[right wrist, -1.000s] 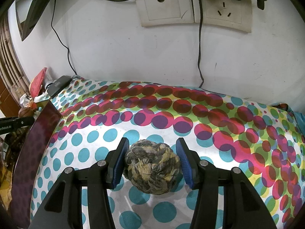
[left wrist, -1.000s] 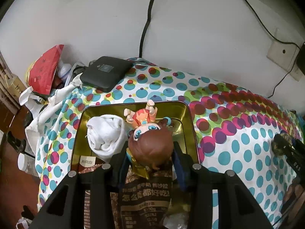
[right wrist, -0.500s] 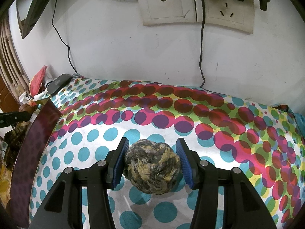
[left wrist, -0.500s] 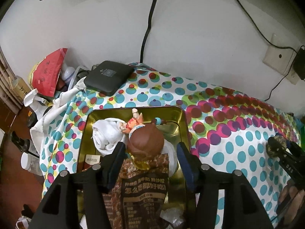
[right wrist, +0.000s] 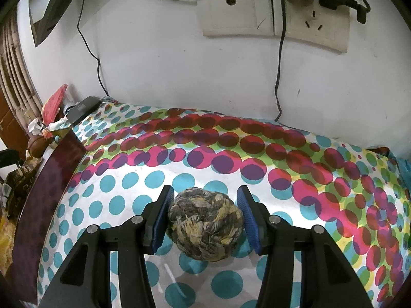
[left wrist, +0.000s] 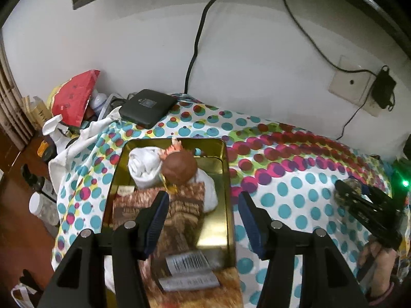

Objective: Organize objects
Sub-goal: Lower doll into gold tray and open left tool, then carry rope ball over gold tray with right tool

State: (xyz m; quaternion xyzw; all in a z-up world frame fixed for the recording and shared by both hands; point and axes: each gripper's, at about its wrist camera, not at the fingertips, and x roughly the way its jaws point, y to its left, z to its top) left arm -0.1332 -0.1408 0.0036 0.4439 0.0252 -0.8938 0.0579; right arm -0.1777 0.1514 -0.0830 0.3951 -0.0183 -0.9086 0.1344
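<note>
A gold tin (left wrist: 226, 179) on the dotted tablecloth holds a brown-haired doll (left wrist: 179, 166), a rolled white cloth (left wrist: 143, 166) and a brown snack packet (left wrist: 185, 210). My left gripper (left wrist: 203, 213) hovers open above the near half of the tin, with nothing between its fingers and the doll well ahead of them. In the right wrist view my right gripper (right wrist: 205, 210) is shut on a grey and yellow rope ball (right wrist: 205, 225) low over the cloth, both blue pads against its sides. The tin's dark red side (right wrist: 51, 179) shows far left there.
A black box (left wrist: 147, 106) and a red bag (left wrist: 74, 97) lie at the table's back left, beside clutter and a white jar (left wrist: 41, 205) below the left edge. Wall sockets (right wrist: 282, 7) and cables hang behind. A hand (left wrist: 377, 259) holds the right gripper (left wrist: 359, 197).
My left gripper has opened and let go of the doll, then drawn back and upward; the doll now lies in the tin. The right gripper and rope ball have stayed put.
</note>
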